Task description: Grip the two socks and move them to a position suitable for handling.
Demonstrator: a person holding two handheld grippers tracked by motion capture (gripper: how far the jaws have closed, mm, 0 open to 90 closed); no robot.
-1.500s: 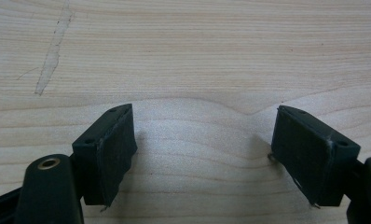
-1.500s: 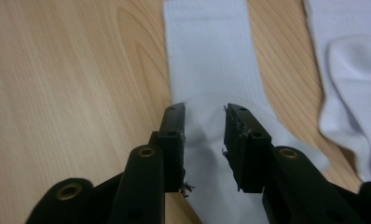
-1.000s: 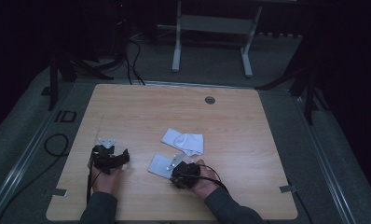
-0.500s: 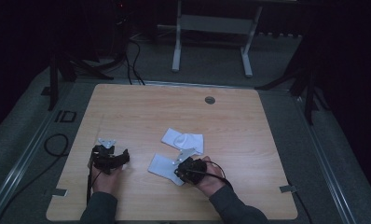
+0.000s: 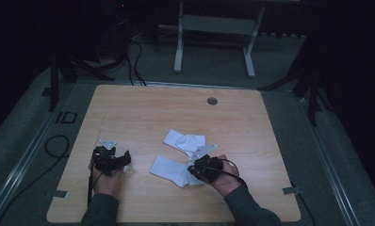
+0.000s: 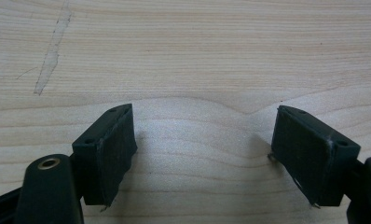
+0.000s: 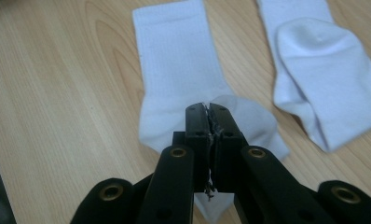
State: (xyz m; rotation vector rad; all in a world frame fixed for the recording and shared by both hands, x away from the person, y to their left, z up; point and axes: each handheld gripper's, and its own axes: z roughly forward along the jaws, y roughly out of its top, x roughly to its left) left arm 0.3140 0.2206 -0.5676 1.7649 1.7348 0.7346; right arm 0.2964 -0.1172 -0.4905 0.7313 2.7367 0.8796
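Two white socks lie in the middle of the wooden table (image 5: 143, 108). The nearer sock (image 5: 168, 169) (image 7: 174, 60) lies stretched out. My right gripper (image 5: 194, 170) (image 7: 209, 110) is shut on its foot end, and a bit of white fabric shows between the closed jaws. The farther sock (image 5: 185, 141) (image 7: 323, 70) lies folded just beyond it, untouched. My left gripper (image 5: 124, 160) (image 6: 202, 135) stands open over bare wood at the table's front left, with nothing between its pads (image 6: 111, 149).
A small round grommet (image 5: 212, 100) sits near the table's far edge. Cables (image 5: 58, 146) trail on the floor to the left. The legs of a white stand (image 5: 214, 47) rise behind the table.
My right hand has moved a little to the right and risen with the sock's end in its jaws. The left hand has stayed where it was.
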